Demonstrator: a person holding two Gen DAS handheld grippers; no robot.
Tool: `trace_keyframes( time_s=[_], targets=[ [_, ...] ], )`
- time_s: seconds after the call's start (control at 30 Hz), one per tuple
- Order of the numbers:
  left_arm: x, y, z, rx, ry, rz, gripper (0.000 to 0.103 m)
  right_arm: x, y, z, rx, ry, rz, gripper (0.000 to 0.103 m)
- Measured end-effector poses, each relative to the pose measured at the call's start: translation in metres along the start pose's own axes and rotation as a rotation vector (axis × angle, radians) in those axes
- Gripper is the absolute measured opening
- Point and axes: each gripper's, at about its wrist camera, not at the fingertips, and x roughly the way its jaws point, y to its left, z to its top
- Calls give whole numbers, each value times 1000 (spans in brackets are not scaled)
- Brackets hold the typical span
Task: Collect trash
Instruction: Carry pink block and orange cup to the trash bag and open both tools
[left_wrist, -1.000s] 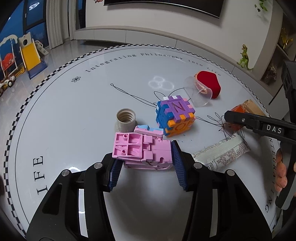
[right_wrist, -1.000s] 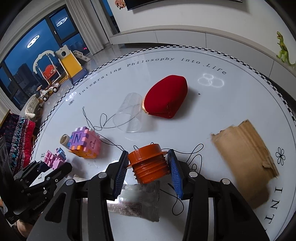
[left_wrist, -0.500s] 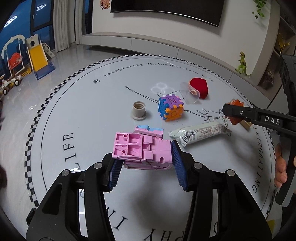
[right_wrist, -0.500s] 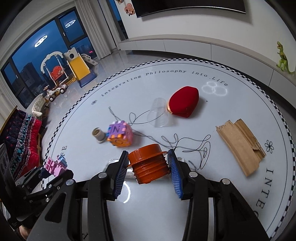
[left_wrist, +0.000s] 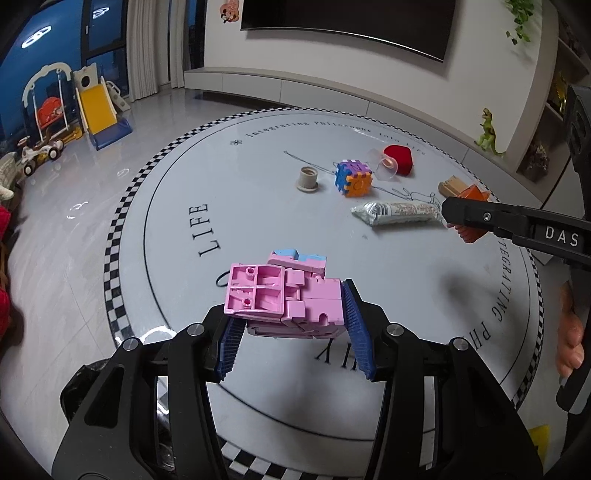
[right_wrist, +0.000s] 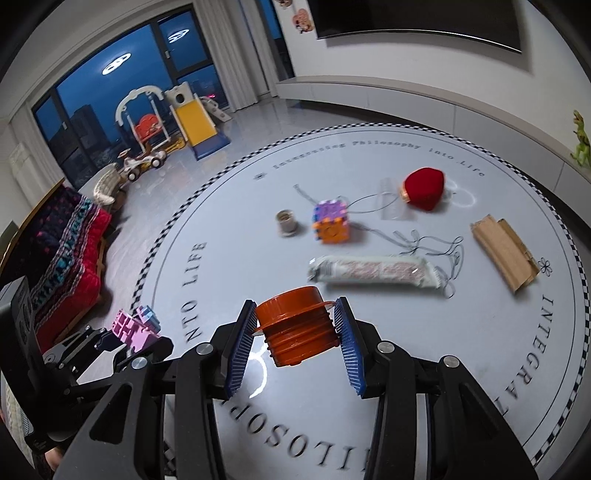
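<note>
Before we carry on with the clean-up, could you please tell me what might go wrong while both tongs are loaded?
1. The pink plastic block cluster juts well past the left tongs, gripped only at its near end; it may tip out.
2. The orange ribbed plastic cap sits tilted in the right tongs and could slip.

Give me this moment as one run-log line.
left gripper: shut on pink block cluster | right gripper: shut on orange threaded cap | both held above the round mat | wrapper, cardboard still on mat
</note>
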Motion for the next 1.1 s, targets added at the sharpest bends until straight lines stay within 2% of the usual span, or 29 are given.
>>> trace_keyframes(
  time_s=[0.23,0.63,0.87,1.1],
  targets=[
    [-30,29,-41,-38,8,48,49,-1,56,-28,-91,39,69,45],
    [-72,94,-108,-173,26,157,49,9,155,-80,-229,129,202,45],
    [-78,124,-152,-253,77,208,49,19,203,-112,-320,196,248,45],
    [-84,150,-185,-300,141,296,50,33,245,-133,-403,249,269,45]
  ],
)
